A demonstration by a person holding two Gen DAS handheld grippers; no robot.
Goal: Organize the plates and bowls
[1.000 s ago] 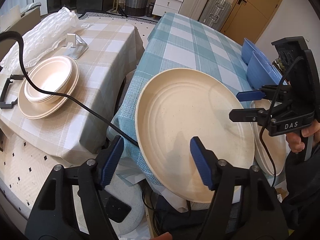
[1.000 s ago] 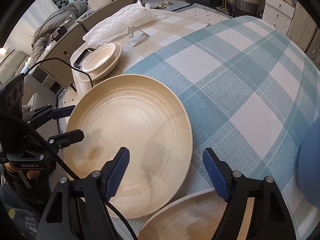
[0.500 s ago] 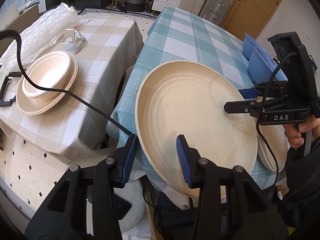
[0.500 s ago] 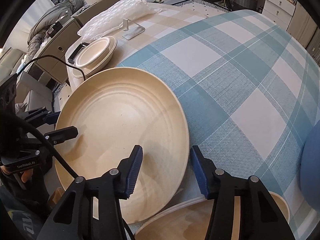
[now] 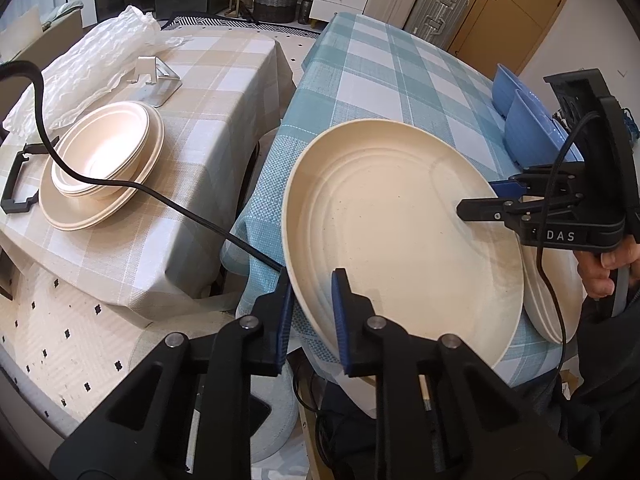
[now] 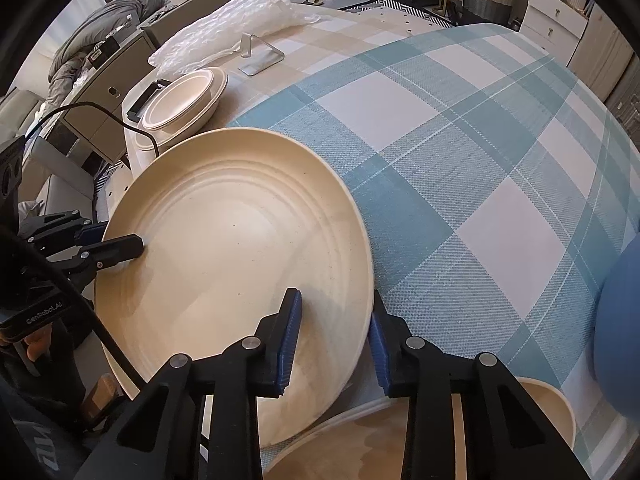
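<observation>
A large cream plate (image 5: 400, 236) is held tilted over the near edge of the blue checked table (image 5: 384, 76). My left gripper (image 5: 310, 312) is shut on its near left rim. My right gripper (image 6: 332, 332) is shut on its opposite rim; it also shows in the left wrist view (image 5: 480, 200). The plate fills the right wrist view (image 6: 236, 264). More cream plates (image 5: 560, 300) lie stacked under it at the right. On the beige checked table, cream bowls (image 5: 100, 152) sit nested on a cream plate (image 5: 96, 208).
Blue bowls (image 5: 528, 120) stand at the blue table's right side. Crumpled plastic wrap (image 5: 92, 60), a metal stand (image 5: 154, 80) and a black bracket (image 5: 16, 184) lie on the beige table. A black cable (image 5: 160, 200) crosses it. A gap separates the tables.
Both grippers went from wide open to shut on the cream plate's opposite rims. The plate has come up off the stack and tilted.
</observation>
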